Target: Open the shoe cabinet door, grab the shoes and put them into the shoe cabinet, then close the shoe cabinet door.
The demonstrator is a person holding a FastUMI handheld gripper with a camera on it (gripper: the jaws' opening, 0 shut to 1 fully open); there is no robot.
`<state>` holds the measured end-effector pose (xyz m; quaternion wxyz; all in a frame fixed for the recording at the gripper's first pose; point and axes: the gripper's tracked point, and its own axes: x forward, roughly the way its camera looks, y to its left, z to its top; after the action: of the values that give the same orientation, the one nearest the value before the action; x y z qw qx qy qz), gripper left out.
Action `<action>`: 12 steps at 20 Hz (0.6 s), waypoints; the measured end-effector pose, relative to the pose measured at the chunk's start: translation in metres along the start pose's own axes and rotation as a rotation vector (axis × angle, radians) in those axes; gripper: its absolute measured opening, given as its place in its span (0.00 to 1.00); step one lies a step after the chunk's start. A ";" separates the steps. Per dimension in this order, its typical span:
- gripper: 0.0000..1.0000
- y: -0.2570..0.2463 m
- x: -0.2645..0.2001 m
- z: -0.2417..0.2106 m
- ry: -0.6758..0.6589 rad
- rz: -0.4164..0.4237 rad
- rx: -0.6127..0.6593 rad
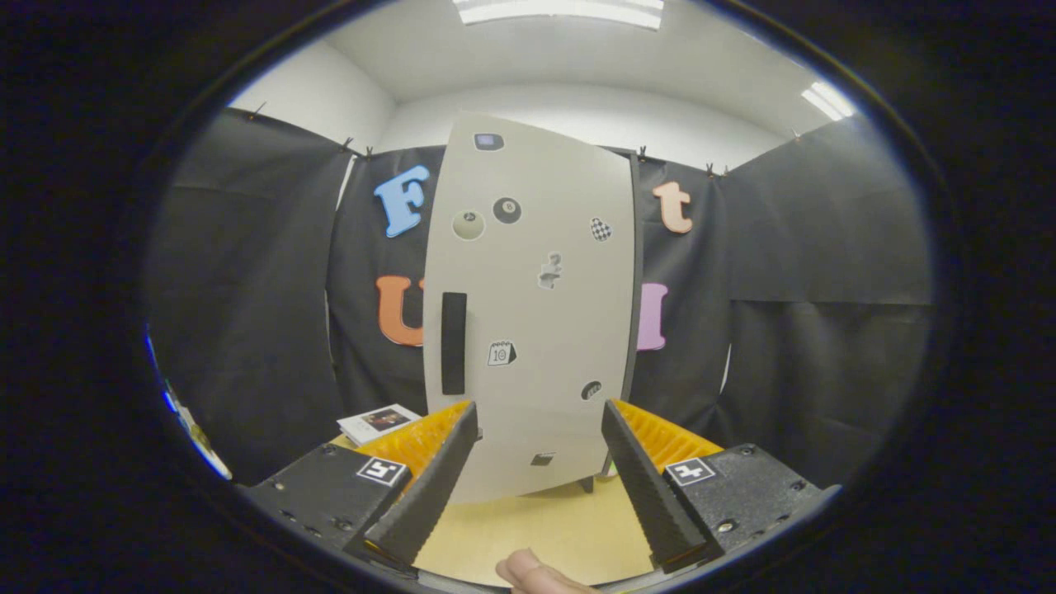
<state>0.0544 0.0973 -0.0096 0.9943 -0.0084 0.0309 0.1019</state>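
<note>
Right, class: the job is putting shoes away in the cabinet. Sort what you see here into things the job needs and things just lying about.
Belongs to the job:
- shoe cabinet door, closed, beyond the fingers
- its dark handle
- gripper, fingers open, holding nothing

Just lying about:
- booklet on the table, left of the cabinet
- stickers on the door, such as the calendar one

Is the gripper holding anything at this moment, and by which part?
Nothing is held. The gripper is open, fingers apart, facing the closed pale grey cabinet door with its black vertical handle beyond.

hand-held gripper (540, 417) | fingers spread wide, holding nothing | fingertip (536, 572) of person's hand showing between them
</note>
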 end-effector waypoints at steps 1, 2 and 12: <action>0.99 -0.006 -0.010 -0.001 -0.005 0.001 0.003; 0.99 -0.012 -0.019 -0.001 -0.014 0.003 0.007; 0.99 -0.084 -0.076 -0.032 -0.060 -0.047 0.032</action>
<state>-0.0050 -0.0014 -0.0357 0.9969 0.0098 0.0023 0.0780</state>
